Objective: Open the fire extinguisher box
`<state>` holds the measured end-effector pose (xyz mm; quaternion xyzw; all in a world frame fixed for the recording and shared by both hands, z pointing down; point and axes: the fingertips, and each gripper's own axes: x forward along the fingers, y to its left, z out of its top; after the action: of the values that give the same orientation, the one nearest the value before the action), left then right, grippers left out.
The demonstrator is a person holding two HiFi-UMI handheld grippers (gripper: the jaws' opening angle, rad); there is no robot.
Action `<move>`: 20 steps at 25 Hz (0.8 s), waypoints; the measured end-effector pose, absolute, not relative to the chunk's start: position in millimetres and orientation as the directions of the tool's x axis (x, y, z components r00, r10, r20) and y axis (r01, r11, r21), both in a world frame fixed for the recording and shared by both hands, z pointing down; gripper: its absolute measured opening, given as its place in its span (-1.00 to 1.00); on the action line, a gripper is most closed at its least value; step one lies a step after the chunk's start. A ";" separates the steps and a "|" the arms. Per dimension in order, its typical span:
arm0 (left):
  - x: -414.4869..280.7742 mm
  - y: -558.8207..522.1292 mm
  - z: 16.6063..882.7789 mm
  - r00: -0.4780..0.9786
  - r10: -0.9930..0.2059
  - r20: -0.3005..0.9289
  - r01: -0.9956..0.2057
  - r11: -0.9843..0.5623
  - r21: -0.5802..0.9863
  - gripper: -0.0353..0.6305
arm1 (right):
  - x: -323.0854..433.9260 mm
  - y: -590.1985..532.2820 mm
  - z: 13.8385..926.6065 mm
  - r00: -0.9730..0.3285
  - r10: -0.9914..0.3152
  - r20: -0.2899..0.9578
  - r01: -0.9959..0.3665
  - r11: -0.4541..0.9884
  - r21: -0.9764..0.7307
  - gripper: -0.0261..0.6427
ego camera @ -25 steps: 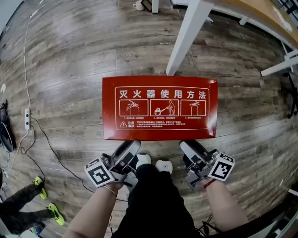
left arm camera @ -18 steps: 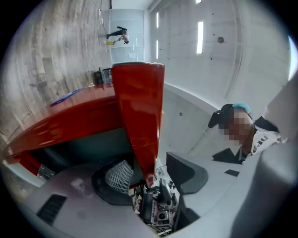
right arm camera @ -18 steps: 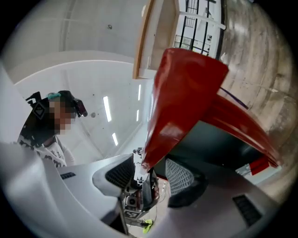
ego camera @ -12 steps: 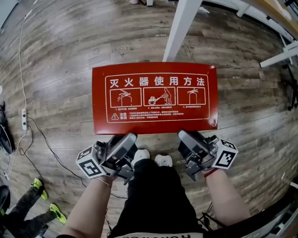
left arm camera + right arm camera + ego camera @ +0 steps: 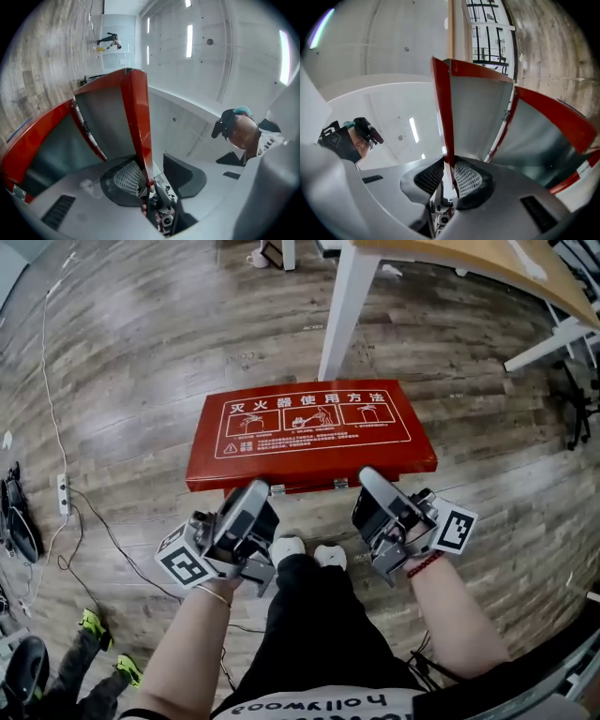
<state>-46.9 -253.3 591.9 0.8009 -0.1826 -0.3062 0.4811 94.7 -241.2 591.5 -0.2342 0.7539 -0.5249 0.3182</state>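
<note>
The red fire extinguisher box lies on the wood floor, its lid (image 5: 309,427) with white instruction print tilted up at the near edge. My left gripper (image 5: 259,491) has that edge between its closing jaws. In the left gripper view the lid's rim (image 5: 138,117) lies against one mesh pad (image 5: 126,177) while the other pad (image 5: 183,173) stands apart. My right gripper (image 5: 371,480) is closing too, and its two pads sit against the rim (image 5: 442,117). Grey inner lining and the red box body (image 5: 555,119) show under the raised lid.
A white table leg (image 5: 342,306) stands just behind the box. A power strip (image 5: 64,493) with cables lies on the floor at the left. Another person's green shoes (image 5: 94,624) are at the lower left. My own shoes (image 5: 286,547) are between the grippers.
The lid lay flat before; now its near edge is raised. Both grippers moved forward onto that edge, and their jaws have narrowed around it.
</note>
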 end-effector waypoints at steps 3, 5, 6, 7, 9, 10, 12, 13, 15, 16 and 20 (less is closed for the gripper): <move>-43.4 -282.7 570.3 0.729 -0.637 -0.249 -0.063 -0.424 0.903 -0.65 | 97.7 -268.1 563.5 -0.664 -0.723 -0.190 -0.037 0.286 -0.958 -0.73; -40.9 -298.2 560.3 0.721 -0.651 -0.238 -0.072 -0.412 0.908 -0.72 | 100.5 -282.5 552.3 -0.647 -0.742 -0.173 -0.038 0.258 -0.965 -0.74; -40.4 -304.7 554.5 0.716 -0.655 -0.240 -0.071 -0.410 0.909 -0.73 | 101.2 -288.7 547.4 -0.638 -0.752 -0.166 -0.035 0.244 -0.969 -0.75; -40.4 -310.9 548.4 0.712 -0.659 -0.241 -0.072 -0.410 0.909 -0.74 | 101.3 -294.8 542.8 -0.628 -0.762 -0.158 -0.032 0.228 -0.973 -0.76; -41.2 -322.7 539.2 0.706 -0.671 -0.228 -0.079 -0.394 0.916 -0.74 | 100.3 -306.8 535.5 -0.609 -0.782 -0.136 -0.023 0.189 -0.982 -0.77; -41.1 -328.7 536.6 0.704 -0.678 -0.214 -0.080 -0.375 0.924 -0.74 | 100.4 -313.0 533.0 -0.600 -0.790 -0.121 -0.020 0.167 -0.986 -0.77; -38.4 -341.4 532.3 0.697 -0.692 -0.189 -0.065 -0.324 0.944 -0.74 | 102.7 -325.9 529.2 -0.585 -0.806 -0.087 -0.022 0.123 -0.992 -0.78; -36.6 -347.8 529.9 0.691 -0.700 -0.180 -0.049 -0.295 0.954 -0.74 | 104.4 -332.3 527.8 -0.578 -0.813 -0.069 -0.025 0.102 -0.994 -0.78; -34.6 -360.3 525.4 0.682 -0.714 -0.160 -0.029 -0.245 0.969 -0.74 | 106.8 -344.3 525.4 -0.565 -0.825 -0.033 -0.025 0.057 -0.998 -0.78; -34.2 -366.7 523.5 0.679 -0.718 -0.149 -0.024 -0.225 0.974 -0.74 | 107.8 -350.4 524.4 -0.558 -0.830 -0.014 -0.026 0.035 -0.999 -0.78; -32.7 -394.1 519.9 0.685 -0.720 -0.111 -0.011 -0.163 0.987 -0.74 | 110.5 -378.3 520.8 -0.534 -0.844 0.042 -0.033 -0.029 -0.999 -0.80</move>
<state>-32.7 -394.1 519.9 0.7014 -0.2608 -0.2993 0.5919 110.5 -378.3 520.8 -0.3561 0.6158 -0.6229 0.3257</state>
